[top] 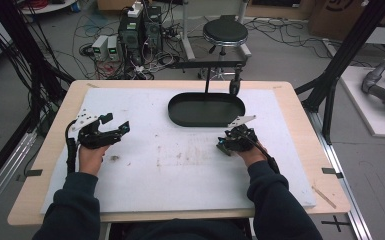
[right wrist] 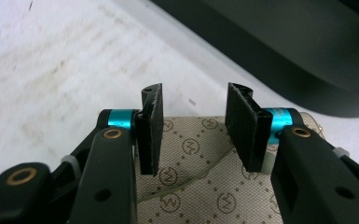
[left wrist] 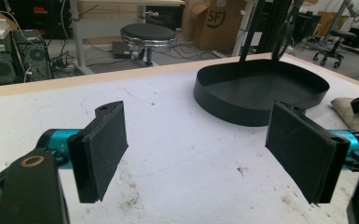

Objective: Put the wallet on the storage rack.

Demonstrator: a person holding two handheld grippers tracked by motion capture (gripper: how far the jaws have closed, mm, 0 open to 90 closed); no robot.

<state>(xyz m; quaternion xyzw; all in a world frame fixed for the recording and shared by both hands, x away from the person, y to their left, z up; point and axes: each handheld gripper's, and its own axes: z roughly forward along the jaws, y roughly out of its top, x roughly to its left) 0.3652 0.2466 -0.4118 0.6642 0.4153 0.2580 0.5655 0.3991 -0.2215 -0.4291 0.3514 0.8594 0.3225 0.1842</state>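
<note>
Pouch [right wrist: 200, 172], beige monogram fabric, looks soft and light; I'd pinch its edge. Right tool [right wrist: 193, 126] half-open above it, left tool [left wrist: 205, 149] spread wide, empty.

A beige pouch [right wrist: 200, 172] printed with small round monograms is laid flat on the white counter, seemingly just beside a black oval tray [right wrist: 307, 56].
</note>
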